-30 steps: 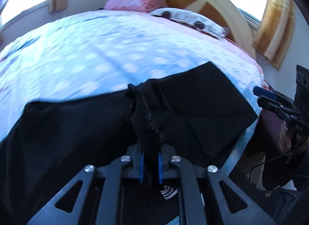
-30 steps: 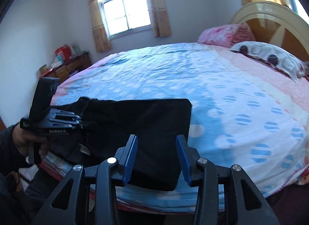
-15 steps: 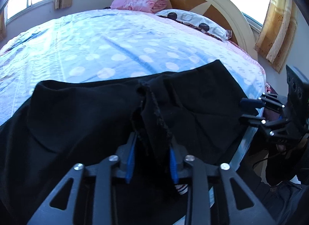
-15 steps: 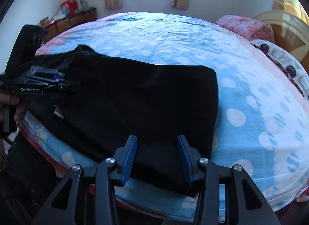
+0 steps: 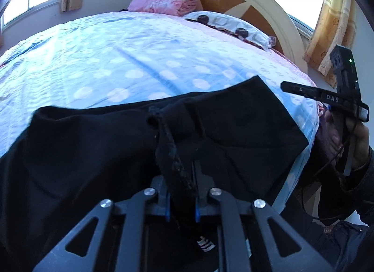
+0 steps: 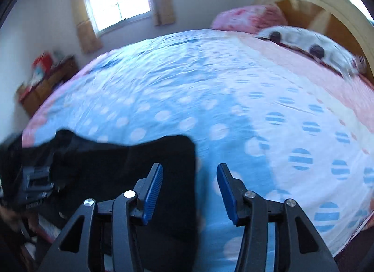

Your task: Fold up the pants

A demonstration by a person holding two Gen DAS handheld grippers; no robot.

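Note:
The black pants [image 5: 93,155] lie spread across the near edge of the bed, over the blue dotted sheet [image 5: 116,61]. My left gripper [image 5: 181,178] is shut on a bunched fold of the pants with a frayed seam, lifted slightly off the cloth. Further right, a hand [image 5: 360,141] holds my right gripper [image 5: 287,86] beyond the pants' right corner. In the right wrist view my right gripper [image 6: 189,166] hovers over the right edge of the pants [image 6: 131,169]; its jaws are opening with nothing gripped between them. The left gripper [image 6: 35,185] shows blurred at far left.
A pink pillow [image 5: 163,3] and a white pillow with dark spots [image 5: 229,24] rest against the curved wooden headboard [image 5: 268,8]. Curtains [image 5: 332,15] hang by the window. A cluttered wooden cabinet [image 6: 46,80] stands by the far wall.
My left gripper loosened on the bunched fold, then closed on it again. My right gripper slid right, to the pants' right edge, with its jaws spreading wider.

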